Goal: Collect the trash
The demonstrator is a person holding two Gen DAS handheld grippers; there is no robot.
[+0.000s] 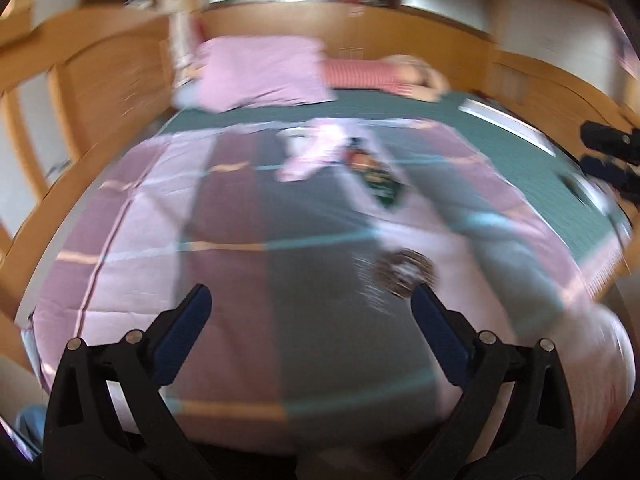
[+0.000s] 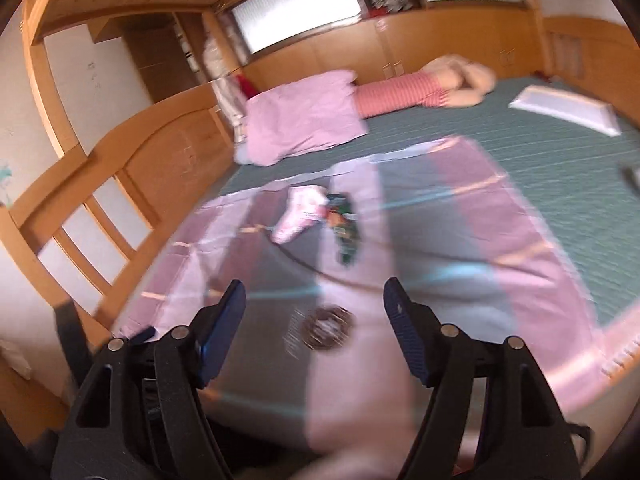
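While both grippers hang empty over the bed, trash lies apart.
Left gripper (image 1: 308, 304) wide, right gripper (image 2: 314, 300) apart; round wrapper (image 2: 327, 327) near, green packet (image 2: 346, 236) w/ pink wrapper (image 2: 298, 214) further. Risk: pinching quilt (image 2: 460, 240) instead.

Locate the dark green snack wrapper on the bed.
The dark green snack wrapper lies mid-bed on the pink and grey patchwork quilt, immediately right of a crumpled pink-and-white wrapper, in both views.
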